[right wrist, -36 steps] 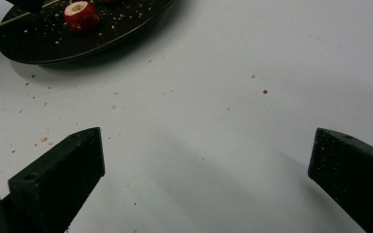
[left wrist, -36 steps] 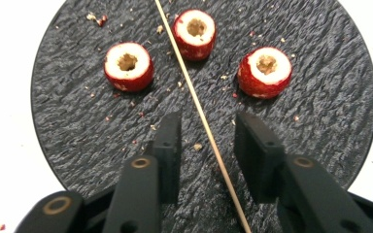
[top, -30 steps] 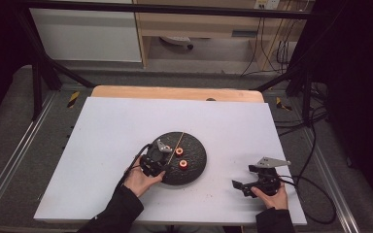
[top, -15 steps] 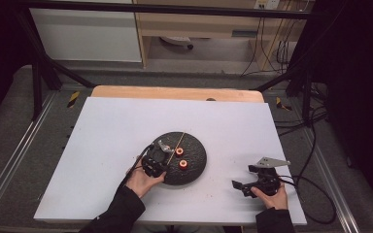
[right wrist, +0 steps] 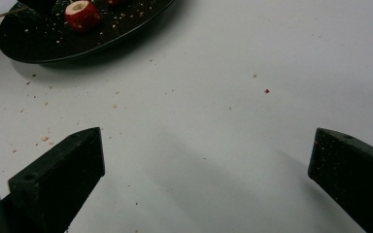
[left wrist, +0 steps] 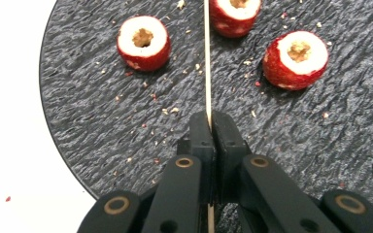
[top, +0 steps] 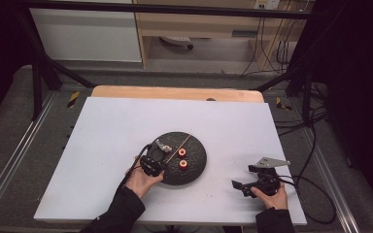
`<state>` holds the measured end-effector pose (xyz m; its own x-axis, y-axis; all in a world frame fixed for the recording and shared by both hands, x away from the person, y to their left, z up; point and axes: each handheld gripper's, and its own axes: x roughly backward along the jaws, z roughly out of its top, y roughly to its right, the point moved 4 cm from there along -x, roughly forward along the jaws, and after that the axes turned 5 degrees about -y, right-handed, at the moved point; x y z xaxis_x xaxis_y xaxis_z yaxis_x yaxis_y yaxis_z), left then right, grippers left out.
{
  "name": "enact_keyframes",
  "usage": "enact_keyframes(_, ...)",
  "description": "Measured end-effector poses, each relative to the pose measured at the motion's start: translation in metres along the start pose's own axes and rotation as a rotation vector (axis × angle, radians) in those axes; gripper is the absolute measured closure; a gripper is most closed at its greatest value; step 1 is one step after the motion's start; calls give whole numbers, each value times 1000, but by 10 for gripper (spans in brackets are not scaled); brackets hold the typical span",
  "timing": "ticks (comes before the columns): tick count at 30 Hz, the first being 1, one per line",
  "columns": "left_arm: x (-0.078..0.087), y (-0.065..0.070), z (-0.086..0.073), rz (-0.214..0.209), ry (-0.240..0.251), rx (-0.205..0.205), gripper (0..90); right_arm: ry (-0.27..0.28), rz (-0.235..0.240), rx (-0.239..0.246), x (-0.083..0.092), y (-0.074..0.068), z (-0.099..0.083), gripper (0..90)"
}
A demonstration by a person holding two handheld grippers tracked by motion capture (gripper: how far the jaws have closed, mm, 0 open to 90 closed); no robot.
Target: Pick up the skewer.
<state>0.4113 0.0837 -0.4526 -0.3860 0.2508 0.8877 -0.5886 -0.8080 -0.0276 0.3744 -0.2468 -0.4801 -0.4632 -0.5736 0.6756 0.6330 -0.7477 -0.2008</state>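
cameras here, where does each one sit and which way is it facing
High view: above the person's side, facing forward and down on the table; both forearms, left gripper, right gripper show.
Left gripper view: rides that gripper, facing along shut jaws pinching a skewer over the black plate.
Right gripper view: low over the table, open jaws.
Shared: plate, skewer and cored red fruit pieces.

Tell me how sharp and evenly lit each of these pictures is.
High view: soft, dim surroundings, bright white table. Left gripper view: crisp on the round black textured plate and thin wooden skewer, table overexposed. Right gripper view: near jaws blurred, soft shadows beneath.
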Motion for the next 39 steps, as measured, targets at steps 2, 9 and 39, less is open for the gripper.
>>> enact_keyframes(2,0,-1,0,3,3,7,885,1,-1,0,0,0,0,5)
enact_keyframes(9,3,-4,-3,-11,33,20,887,-1,-1,3,0,0,0,5)
enact_keyframes(39,48,-38,-55,-141,278,-43,888,-10,-9,10,-1,-1,0,5)
